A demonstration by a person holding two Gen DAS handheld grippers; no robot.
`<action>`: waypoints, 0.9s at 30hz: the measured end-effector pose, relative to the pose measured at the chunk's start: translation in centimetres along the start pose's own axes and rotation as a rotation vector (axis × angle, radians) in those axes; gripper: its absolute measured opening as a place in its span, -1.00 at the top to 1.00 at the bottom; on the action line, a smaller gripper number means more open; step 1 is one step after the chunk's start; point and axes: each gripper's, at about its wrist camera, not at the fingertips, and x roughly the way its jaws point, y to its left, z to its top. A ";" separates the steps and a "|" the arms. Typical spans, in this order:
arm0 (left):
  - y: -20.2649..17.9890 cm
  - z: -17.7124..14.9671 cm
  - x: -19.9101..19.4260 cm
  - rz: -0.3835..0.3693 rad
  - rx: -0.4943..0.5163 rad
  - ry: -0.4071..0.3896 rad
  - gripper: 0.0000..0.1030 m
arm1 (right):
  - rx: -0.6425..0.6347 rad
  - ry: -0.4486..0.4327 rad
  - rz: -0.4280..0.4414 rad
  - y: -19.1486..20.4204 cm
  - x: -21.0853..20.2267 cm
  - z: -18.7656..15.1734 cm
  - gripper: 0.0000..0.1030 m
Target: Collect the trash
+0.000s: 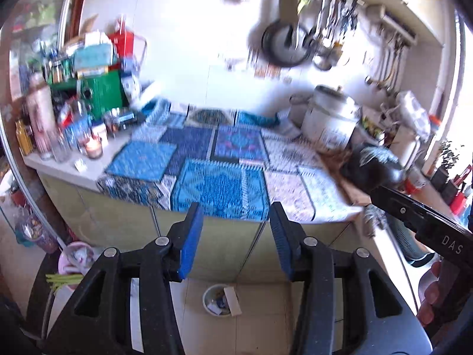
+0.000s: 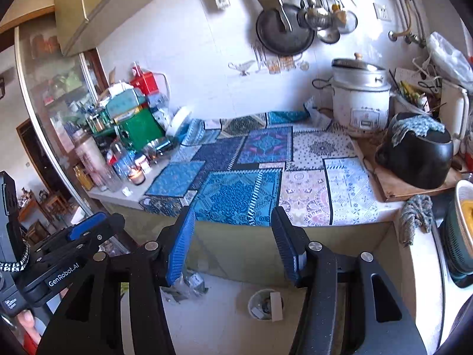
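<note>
My left gripper [image 1: 236,210] is open, and only the cabinet front shows between its blue pads. My right gripper [image 2: 233,211] is open too, with nothing between its pads. Both hang in front of a counter edge spread with a blue patchwork cloth [image 1: 207,159] [image 2: 242,174]. Below on the tiled floor stands a small white bin [image 1: 220,300] [image 2: 264,304] holding paper scraps and a flat card. A crumpled clear wrapper [image 2: 189,285] lies on the floor by the cabinet. A small white scrap [image 1: 79,164] [image 2: 126,190] rests on the counter near a lit candle [image 1: 94,148].
Jars, bottles and a green box [image 2: 139,124] crowd the counter's left end. A white rice cooker [image 2: 360,100] and a black pot [image 2: 416,153] on a wooden board stand at the right. Pans and utensils hang on the wall. A pink bin [image 1: 75,259] sits on the floor at left.
</note>
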 end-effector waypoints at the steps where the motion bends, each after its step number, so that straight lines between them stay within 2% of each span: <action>1: 0.0 0.6 -1.9 -0.008 0.012 -0.025 0.05 | -0.005 -0.020 -0.006 1.1 -1.0 0.2 0.03; 4: 0.3 0.5 -7.6 -0.031 0.052 -0.099 -0.21 | -0.030 -0.087 -0.053 3.7 -4.5 -0.5 0.03; 5: 0.5 0.3 -8.8 -0.034 0.060 -0.114 -0.35 | -0.033 -0.101 -0.076 4.5 -5.6 -0.9 0.03; 8: 1.3 -0.4 -12.2 -0.035 0.062 -0.116 -0.80 | -0.020 -0.111 -0.095 6.7 -7.9 -2.0 0.02; 9: 1.5 -0.6 -13.2 -0.039 0.060 -0.123 -0.82 | -0.016 -0.118 -0.101 7.2 -8.6 -2.3 -0.02; 11: 2.1 -1.2 -15.4 -0.051 0.055 -0.129 -0.93 | -0.017 -0.141 -0.131 8.2 -9.4 -2.8 -0.39; 12: 2.5 -1.4 -16.1 -0.055 0.053 -0.126 -0.98 | -0.018 -0.154 -0.153 8.7 -9.9 -3.2 -0.47; 14: 3.1 -1.6 -17.3 -0.057 0.057 -0.126 -0.98 | -0.018 -0.176 -0.183 9.5 -10.8 -3.7 -0.60; 16: 3.4 -2.0 -18.2 -0.056 0.067 -0.127 -0.98 | -0.017 -0.179 -0.210 10.1 -11.2 -4.1 -0.92; 17: 3.6 -2.1 -18.7 -0.053 0.067 -0.128 -0.99 | -0.018 -0.183 -0.229 10.3 -11.4 -4.2 -1.00; 21: 4.0 -2.5 -19.5 -0.056 0.070 -0.126 -0.99 | -0.022 -0.189 -0.269 10.9 -12.0 -4.7 -1.00; 27: 3.6 -2.7 -20.0 -0.046 0.082 -0.130 -0.99 | -0.019 -0.191 -0.247 11.0 -12.7 -4.7 -1.00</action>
